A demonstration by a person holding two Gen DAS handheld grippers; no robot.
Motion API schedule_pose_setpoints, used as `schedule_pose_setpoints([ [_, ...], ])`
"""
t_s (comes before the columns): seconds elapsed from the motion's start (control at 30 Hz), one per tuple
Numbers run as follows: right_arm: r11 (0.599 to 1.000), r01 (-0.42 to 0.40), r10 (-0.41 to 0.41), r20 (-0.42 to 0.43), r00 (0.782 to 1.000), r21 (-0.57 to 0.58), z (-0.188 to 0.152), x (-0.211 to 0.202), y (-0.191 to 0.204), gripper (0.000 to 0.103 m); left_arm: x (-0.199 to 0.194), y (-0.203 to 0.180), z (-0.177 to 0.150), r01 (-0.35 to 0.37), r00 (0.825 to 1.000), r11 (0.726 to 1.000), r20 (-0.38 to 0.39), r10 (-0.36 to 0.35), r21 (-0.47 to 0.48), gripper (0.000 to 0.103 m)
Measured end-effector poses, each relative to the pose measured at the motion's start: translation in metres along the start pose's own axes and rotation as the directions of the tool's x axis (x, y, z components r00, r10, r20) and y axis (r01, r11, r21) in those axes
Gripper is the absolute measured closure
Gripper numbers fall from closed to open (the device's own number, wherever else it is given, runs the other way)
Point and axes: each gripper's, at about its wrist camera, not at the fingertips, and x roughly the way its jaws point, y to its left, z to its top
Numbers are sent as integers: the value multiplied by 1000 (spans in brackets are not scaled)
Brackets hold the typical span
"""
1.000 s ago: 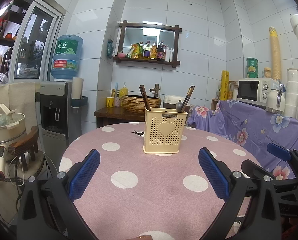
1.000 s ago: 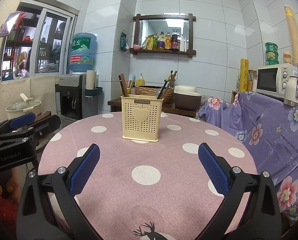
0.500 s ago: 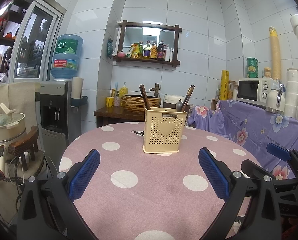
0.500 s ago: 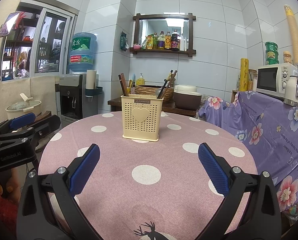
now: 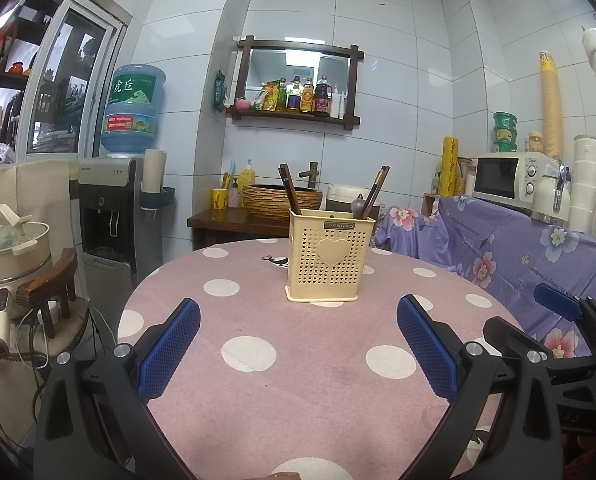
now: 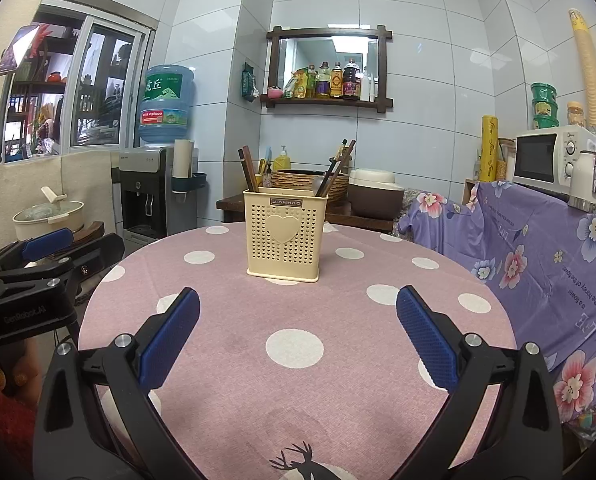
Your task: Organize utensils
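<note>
A cream perforated plastic utensil holder with a raised heart on its front [image 5: 330,255] stands upright near the middle of a round table covered in a pink cloth with white polka dots [image 5: 281,392]. Dark wooden chopsticks [image 5: 289,189] lean out of its left compartment, and another pair of dark chopsticks [image 5: 376,190] leans to the right beside a grey metal spoon [image 5: 357,204] whose bowl just clears the rim. No loose utensils show on the cloth, so the sorting appears either finished or not begun; I cannot tell which. The left gripper [image 5: 298,340] hovers over the near edge of the table with its blue-padded jaws spread wide and nothing between them, well short of the holder. The right gripper [image 6: 298,330] is likewise spread wide and empty, aimed at the holder from slightly to the right. The holder looks light and tall, so a pull on one slanted chopstick could tip it or drag it across the cloth. Thin chopsticks may also twist or slip between broad pads, and closing on one pair could catch the neighbouring spoon.
</note>
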Motion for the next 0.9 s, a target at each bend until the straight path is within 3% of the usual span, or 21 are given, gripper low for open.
schedule_pose_setpoints([
  [0.9, 1000, -1, 1, -12, 1000, 10, -4, 1, -6, 6, 3, 3, -2, -6, 1000, 1000, -16, 6, 1, 5],
])
